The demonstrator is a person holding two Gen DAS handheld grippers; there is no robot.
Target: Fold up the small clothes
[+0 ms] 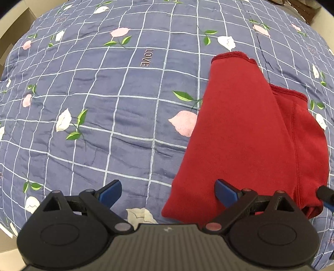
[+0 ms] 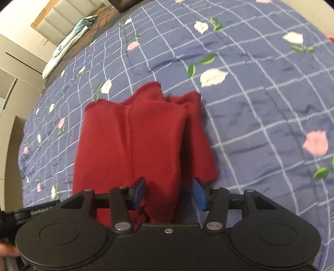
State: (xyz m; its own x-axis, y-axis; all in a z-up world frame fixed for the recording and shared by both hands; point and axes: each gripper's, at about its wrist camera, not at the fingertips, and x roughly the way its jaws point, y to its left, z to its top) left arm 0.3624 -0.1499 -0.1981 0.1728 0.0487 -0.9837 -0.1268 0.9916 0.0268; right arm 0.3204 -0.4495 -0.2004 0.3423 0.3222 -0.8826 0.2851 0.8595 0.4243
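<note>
A small red garment [image 1: 246,133] lies folded lengthwise on the quilt, with a second layer showing along its right side. My left gripper [image 1: 168,192] hovers open and wide over its near left corner; one blue fingertip [image 1: 226,191] is above the cloth, the other above bare quilt. In the right wrist view the same garment [image 2: 133,141] stretches away from me. My right gripper [image 2: 169,192] is open, and a raised fold of the cloth sits between its fingers, with a dark gap beside the right pad [image 2: 199,195]. That view is blurred.
A blue checked quilt [image 1: 108,100] with flower prints covers the bed. A rolled pale blanket [image 2: 68,41] lies at the far edge by a headboard [image 2: 60,12]. Cupboards stand at the left. A hand [image 2: 6,253] shows at the bottom left.
</note>
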